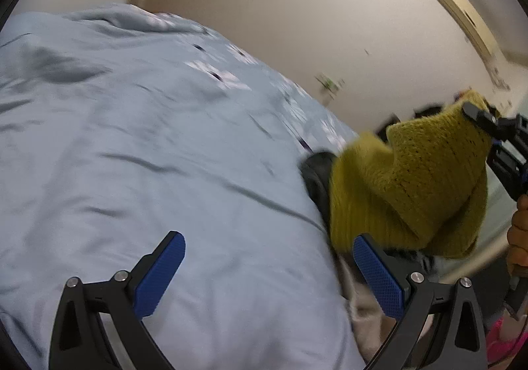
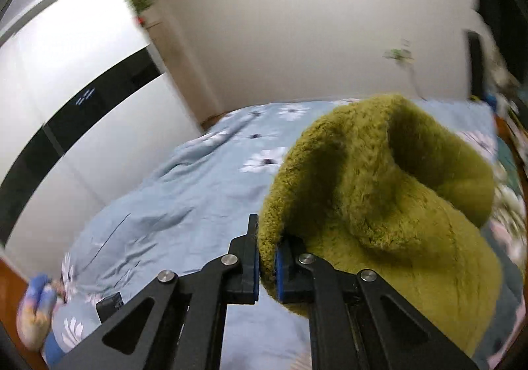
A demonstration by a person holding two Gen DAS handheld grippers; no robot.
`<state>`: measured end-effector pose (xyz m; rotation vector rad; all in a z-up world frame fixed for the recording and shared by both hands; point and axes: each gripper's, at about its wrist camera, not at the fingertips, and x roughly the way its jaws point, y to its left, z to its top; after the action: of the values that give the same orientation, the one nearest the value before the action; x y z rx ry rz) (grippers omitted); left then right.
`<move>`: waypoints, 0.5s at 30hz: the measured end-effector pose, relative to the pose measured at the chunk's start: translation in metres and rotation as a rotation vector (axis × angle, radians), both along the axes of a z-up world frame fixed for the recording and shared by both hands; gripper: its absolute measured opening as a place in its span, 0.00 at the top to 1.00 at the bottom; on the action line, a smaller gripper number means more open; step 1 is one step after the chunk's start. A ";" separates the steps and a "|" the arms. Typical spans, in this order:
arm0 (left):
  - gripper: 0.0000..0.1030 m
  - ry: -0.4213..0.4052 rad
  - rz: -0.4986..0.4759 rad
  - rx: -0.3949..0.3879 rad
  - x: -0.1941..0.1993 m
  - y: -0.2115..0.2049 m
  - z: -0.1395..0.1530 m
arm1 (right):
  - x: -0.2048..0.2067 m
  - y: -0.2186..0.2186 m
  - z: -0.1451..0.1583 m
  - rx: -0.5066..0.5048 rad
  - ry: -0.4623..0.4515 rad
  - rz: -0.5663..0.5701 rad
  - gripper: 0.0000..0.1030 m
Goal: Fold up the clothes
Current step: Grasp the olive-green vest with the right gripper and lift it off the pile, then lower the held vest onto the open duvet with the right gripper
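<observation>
An olive-green fuzzy knit garment (image 2: 379, 198) hangs from my right gripper (image 2: 266, 257), whose jaws are shut on its edge, above the bed. In the left wrist view the same garment (image 1: 406, 185) hangs at the right, pinched by the right gripper (image 1: 475, 116). My left gripper (image 1: 267, 274) is open and empty, low over the light blue bed cover (image 1: 148, 145), its right finger just below the garment's hem.
The bed cover (image 2: 184, 205) has white flower prints. A dark grey cloth (image 1: 316, 175) lies behind the green garment. A white wardrobe (image 2: 66, 99) stands left of the bed. A patterned pillow (image 2: 36, 314) lies at the bed's lower left. Plain wall behind.
</observation>
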<state>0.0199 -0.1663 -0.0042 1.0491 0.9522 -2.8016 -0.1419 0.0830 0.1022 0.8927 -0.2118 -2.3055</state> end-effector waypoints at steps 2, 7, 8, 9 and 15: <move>0.00 0.013 0.057 0.004 0.011 -0.021 0.003 | -0.002 -0.041 0.006 0.006 0.015 0.084 0.93; 0.00 0.021 0.195 0.041 0.038 -0.073 0.003 | -0.004 -0.141 -0.005 0.036 0.015 0.274 0.93; 0.00 0.019 0.220 0.057 0.043 -0.082 0.000 | -0.006 -0.159 -0.015 0.050 -0.006 0.308 0.93; 0.00 0.019 0.236 0.074 0.047 -0.090 -0.003 | -0.007 -0.178 -0.031 0.074 -0.038 0.340 0.93; 0.00 0.005 0.313 0.218 0.066 -0.131 -0.025 | -0.018 -0.234 -0.112 0.211 -0.193 0.392 0.92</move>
<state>0.0862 -0.2970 -0.0287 0.8221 1.3175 -2.4907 -0.1603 -0.1513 -0.0094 1.1516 0.1204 -1.9014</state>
